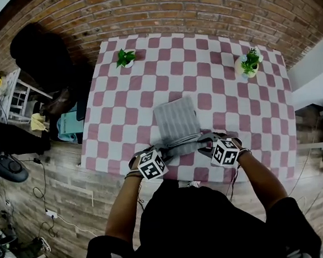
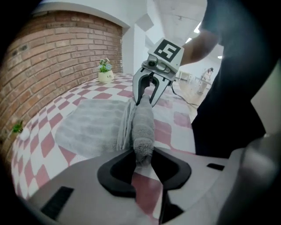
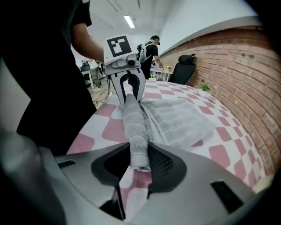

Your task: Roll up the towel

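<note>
Head view: the grey ribbed terry towel (image 1: pixel 176 120) lies on the pink-and-white checked worktop (image 1: pixel 145 71), near the person's edge and about midway across. Its near edge is already turned into a slim grey roll (image 1: pixel 183 148); the far part lies flat, so most of the length is left to wind. The left tool (image 1: pixel 164 152) sits at the roll's left end, the right tool (image 1: pixel 206 146) at its right end.

Left gripper view: the jaws are closed narrow on the roll's end and the pads pinch the fabric. The roll runs straight away to the other tool at its far end. The flat part spreads to the left, a few loose layers showing along the seam.

Right gripper view: same picture mirrored. The jaws pinch the roll's end, with a stub of it poking through between them. The flat, ribbed part lies to the right.

Our judgement: we are early in the rolling step, both ends gripped. The next move calls for turning both ends together toward the flat part at an even pace, or the roll will cone or skew. The terry looks soft and thick, so it will likely loosen if the grip slackens.
</note>
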### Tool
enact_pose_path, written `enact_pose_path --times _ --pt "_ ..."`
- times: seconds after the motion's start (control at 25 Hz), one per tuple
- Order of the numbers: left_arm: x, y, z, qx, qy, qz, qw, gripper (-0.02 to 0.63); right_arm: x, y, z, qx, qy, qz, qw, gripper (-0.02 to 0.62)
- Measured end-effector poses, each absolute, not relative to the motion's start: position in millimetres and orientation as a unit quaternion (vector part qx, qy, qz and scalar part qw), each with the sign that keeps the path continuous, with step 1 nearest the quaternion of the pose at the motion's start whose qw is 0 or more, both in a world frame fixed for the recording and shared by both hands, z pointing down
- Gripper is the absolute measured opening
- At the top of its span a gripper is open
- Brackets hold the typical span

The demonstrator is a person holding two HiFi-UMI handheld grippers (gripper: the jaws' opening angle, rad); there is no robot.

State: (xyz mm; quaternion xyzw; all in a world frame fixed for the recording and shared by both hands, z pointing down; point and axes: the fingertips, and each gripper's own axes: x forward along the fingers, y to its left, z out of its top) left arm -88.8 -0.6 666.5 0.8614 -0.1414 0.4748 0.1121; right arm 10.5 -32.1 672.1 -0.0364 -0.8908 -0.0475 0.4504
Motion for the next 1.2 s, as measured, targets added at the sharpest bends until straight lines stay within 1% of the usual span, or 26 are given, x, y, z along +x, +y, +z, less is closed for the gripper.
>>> enact_pose_path --times 0.08,0.24,0.32,0.4,0.48,0.52,0.6,0.68,0.84,0.92,1.0,1.04,1.08,1.2 --pt "-87 17 662 0.867 -0.114 0.459 0.158 0.109 13 -14 669 -0.070 -0.891 0.033 0.447 0.118" --pt "-88 36 661 0.867 -0.089 0.417 0.257 0.110 11 2 659 -0.112 -0.880 0.218 0.407 0.120" --pt "-90 30 662 0.865 -0.104 0.382 0.307 0.107 8 -5 654 -0.110 -0.880 0.255 0.384 0.124" --pt "-93 21 660 0.861 -0.127 0.347 0.349 0.107 5 -18 644 -0.092 -0.896 0.254 0.353 0.134" --pt "-96 12 657 0.856 -0.155 0.310 0.383 0.109 3 -36 635 -0.050 -0.917 0.233 0.320 0.154" --pt "-98 6 655 0.854 -0.171 0.290 0.397 0.109 4 -47 631 -0.022 -0.925 0.222 0.308 0.175" --pt "-104 -7 651 0.849 -0.206 0.258 0.412 0.115 7 -67 628 0.031 -0.934 0.203 0.291 0.183" --pt "-112 -20 649 0.844 -0.244 0.245 0.411 0.121 7 -77 630 0.062 -0.936 0.189 0.289 0.187" --pt "-124 -44 649 0.836 -0.304 0.246 0.384 0.135 5 -90 635 0.114 -0.937 0.142 0.298 0.187" --pt "-127 -53 652 0.828 -0.323 0.248 0.385 0.132 4 -97 622 0.137 -0.947 0.095 0.275 0.199" --pt "-130 -58 654 0.821 -0.333 0.255 0.387 0.129 2 -89 602 0.120 -0.960 0.025 0.252 0.200" --pt "-130 -60 654 0.818 -0.337 0.258 0.388 0.129 3 -80 595 0.098 -0.961 -0.021 0.257 0.212" --pt "-131 -62 654 0.815 -0.340 0.258 0.391 0.127 5 -69 593 0.073 -0.955 -0.076 0.278 0.241" --pt "-133 -67 654 0.809 -0.349 0.252 0.401 0.124 8 -42 610 0.002 -0.893 -0.266 0.362 0.333"
